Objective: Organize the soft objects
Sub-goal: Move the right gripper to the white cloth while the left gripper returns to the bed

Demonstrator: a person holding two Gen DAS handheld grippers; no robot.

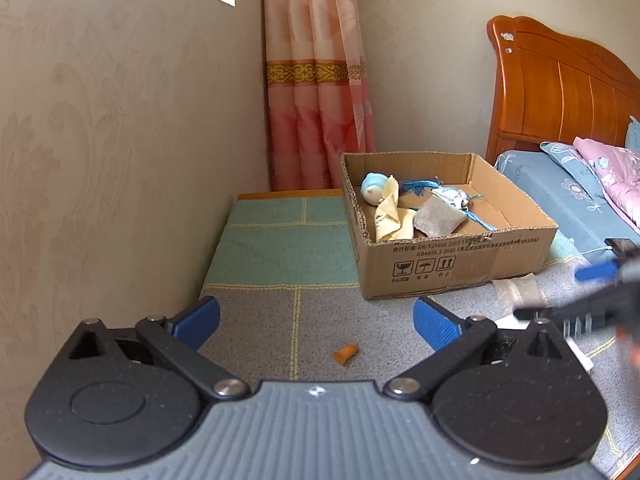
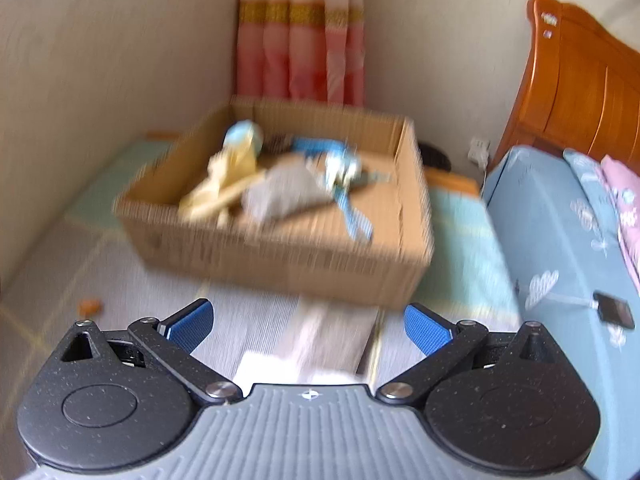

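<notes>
left gripper — jaws released, empty, orange scrap near | right gripper — jaws released, empty | box far right, holds grey cloth

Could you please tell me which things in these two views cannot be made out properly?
- Right wrist view: motion blur smears the cardboard box and the soft items inside.
- Right wrist view: the pale flat item ahead of the right gripper is too blurred to identify.
- Left wrist view: the right gripper is blurred and cut by the right edge.
- Left wrist view: the small orange piece is too small to identify.
</notes>
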